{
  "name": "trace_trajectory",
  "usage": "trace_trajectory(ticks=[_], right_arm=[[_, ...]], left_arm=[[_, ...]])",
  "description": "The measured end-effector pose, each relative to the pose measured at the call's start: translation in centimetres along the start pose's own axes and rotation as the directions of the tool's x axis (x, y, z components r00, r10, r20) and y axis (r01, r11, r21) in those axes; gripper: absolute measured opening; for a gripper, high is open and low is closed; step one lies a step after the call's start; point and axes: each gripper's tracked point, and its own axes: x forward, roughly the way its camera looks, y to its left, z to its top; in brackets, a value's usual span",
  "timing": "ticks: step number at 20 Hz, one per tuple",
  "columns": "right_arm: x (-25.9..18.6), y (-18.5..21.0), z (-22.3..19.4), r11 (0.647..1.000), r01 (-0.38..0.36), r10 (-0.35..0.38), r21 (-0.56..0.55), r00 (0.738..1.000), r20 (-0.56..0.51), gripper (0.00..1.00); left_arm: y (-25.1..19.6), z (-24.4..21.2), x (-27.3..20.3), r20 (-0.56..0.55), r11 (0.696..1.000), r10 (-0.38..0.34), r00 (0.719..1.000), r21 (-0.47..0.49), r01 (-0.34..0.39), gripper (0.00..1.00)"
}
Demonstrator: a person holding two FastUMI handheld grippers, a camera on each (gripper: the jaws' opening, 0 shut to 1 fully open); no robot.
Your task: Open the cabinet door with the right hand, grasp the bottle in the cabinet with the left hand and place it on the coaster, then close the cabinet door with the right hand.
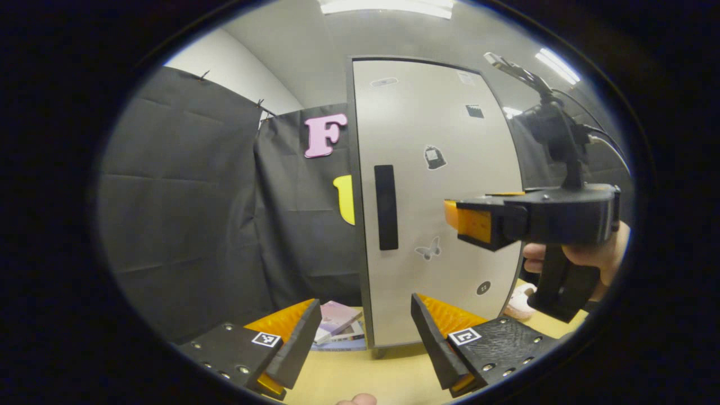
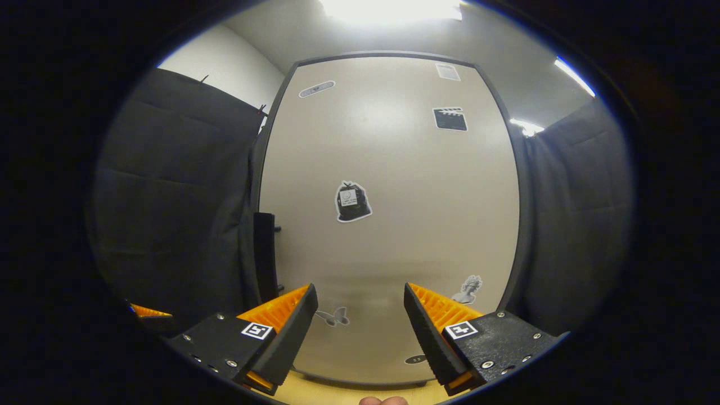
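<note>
A tall pale cabinet door stands shut, hiding the inside of the cabinet. Its black vertical handle sits near the door's left edge. My right gripper, held by a hand, hovers in front of the door at handle height, to the right of the handle. In the right gripper view the door is very close, the handle lies off to the left, and my right gripper is open and holds nothing. My left gripper is open and empty, low before the cabinet.
The cabinet stands on a wooden table. A few books lie left of its base. A pink and white object rests on the table at its right. Black cloth walls close in both sides.
</note>
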Motion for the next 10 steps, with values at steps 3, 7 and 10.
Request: trace_trajectory(ticks=[3, 7, 10], right_arm=[[0.8, 2.5, 0.7, 0.999, -0.041, 0.041, 0.008, 0.999, 0.010, 0.95], [2.0, 6.2, 1.0, 0.995, -0.096, 0.096, -0.005, 0.995, 0.021, 0.95], [3.7, 8.2, 0.5, 0.994, -0.108, 0.109, -0.033, 0.994, 0.025, 0.95]], left_arm=[[1.4, -0.8, -2.1, 0.010, 1.000, 0.012, 1.000, -0.006, -0.012, 0.92], [2.9, -2.3, -4.5, -0.002, 0.999, 0.041, 0.999, -0.016, -0.041, 0.88], [3.9, -4.0, -6.2, -0.037, 0.997, 0.069, 0.997, -0.033, -0.070, 0.92]])
